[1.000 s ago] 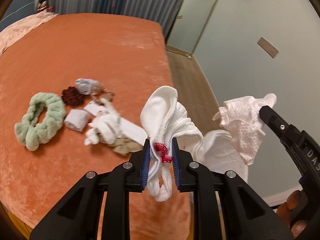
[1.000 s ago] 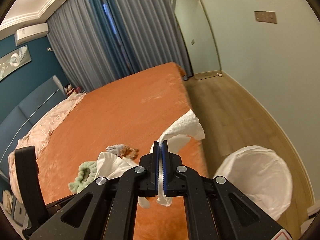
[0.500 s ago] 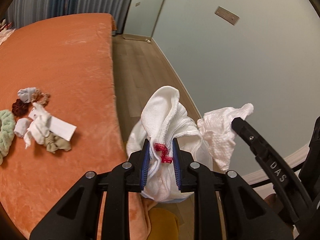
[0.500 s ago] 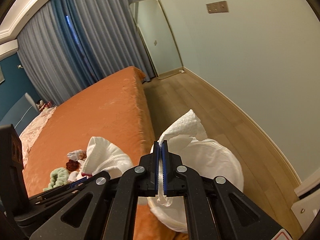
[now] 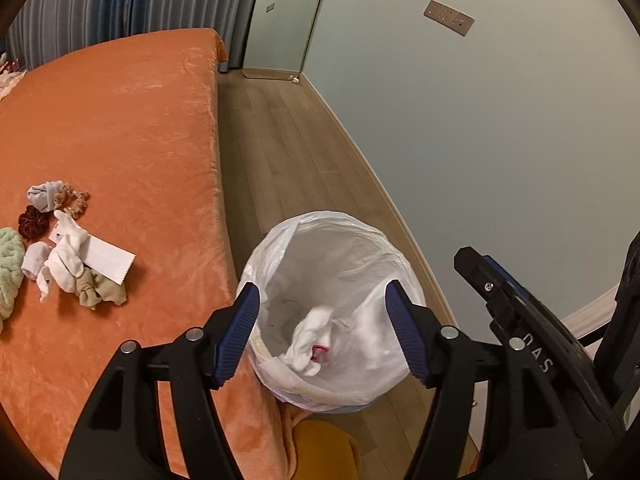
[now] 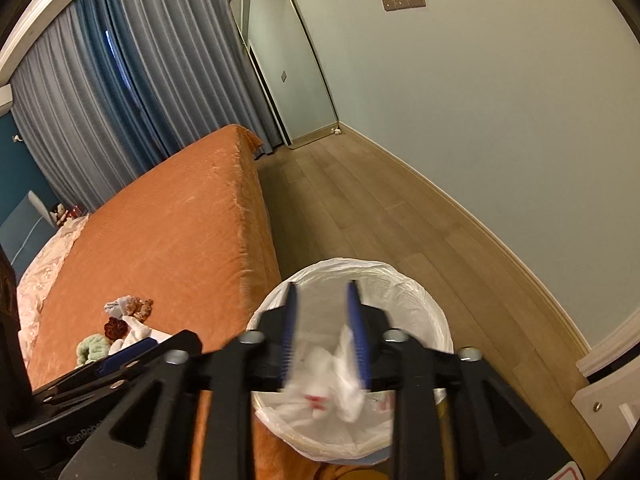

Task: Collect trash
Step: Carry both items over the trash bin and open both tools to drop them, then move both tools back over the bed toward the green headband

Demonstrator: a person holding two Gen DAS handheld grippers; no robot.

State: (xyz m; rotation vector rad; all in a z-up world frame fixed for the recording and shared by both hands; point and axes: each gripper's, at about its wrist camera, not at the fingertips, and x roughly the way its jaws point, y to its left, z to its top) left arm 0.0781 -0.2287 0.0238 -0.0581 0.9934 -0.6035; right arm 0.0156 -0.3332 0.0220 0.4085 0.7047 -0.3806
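A bin lined with a white bag (image 5: 280,240) stands on the floor against the bed's edge; it also shows in the right wrist view (image 6: 416,288). A white cloth with a red mark (image 5: 312,344) lies inside it. My left gripper (image 5: 322,332) is open and empty above the bin. My right gripper (image 6: 322,332) is open above the bin, blurred, and a white tissue (image 6: 348,384) is falling just below its fingers. A pile of white scraps, a paper strip and scrunchies (image 5: 72,256) lies on the orange bed (image 5: 120,120).
A green scrunchie (image 5: 8,264) lies at the pile's left end. A wooden floor strip (image 5: 288,152) runs between the bed and the pale wall. A mirror (image 6: 288,68) leans in the far corner by the curtains. A yellow object (image 5: 324,452) sits below the bin.
Both grippers moved from above the bed to over the bin and opened. The white cloth dropped from the left gripper into the bin; the tissue left the right gripper.
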